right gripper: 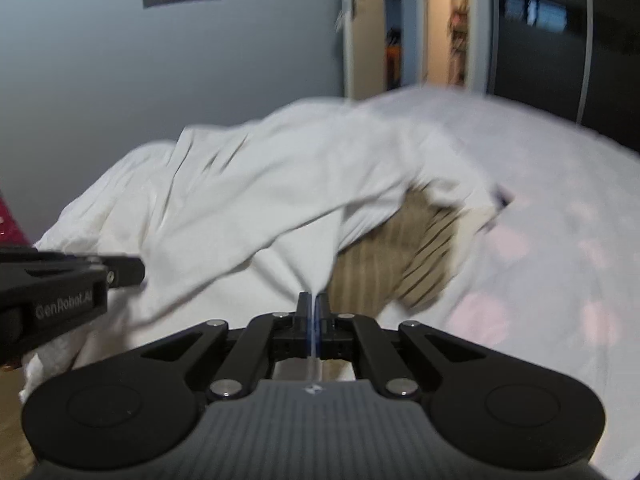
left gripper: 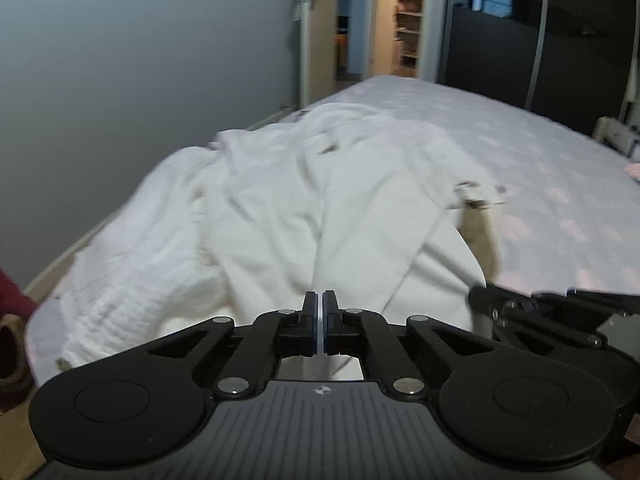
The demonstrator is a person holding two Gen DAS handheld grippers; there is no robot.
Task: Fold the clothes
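A white garment (left gripper: 352, 184) lies spread over a pile of clothes on the bed. My left gripper (left gripper: 320, 298) is shut on the garment's near edge, and the cloth pulls up in a taut fold from the jaws. My right gripper (right gripper: 313, 298) is shut on another part of the same white garment (right gripper: 256, 200), also pulled taut. A beige striped piece (right gripper: 416, 256) shows under the lifted white cloth. A white knitted piece (left gripper: 132, 264) lies at the left of the pile. Each gripper shows at the edge of the other's view.
The bed (left gripper: 540, 168) has a pale sheet with faint pink spots, running far to the right. A grey wall (left gripper: 120, 80) is on the left, an open doorway (left gripper: 384, 24) behind, and a dark wardrobe (left gripper: 560, 40) at the back right. A pink item (left gripper: 634, 170) lies at the far right edge.
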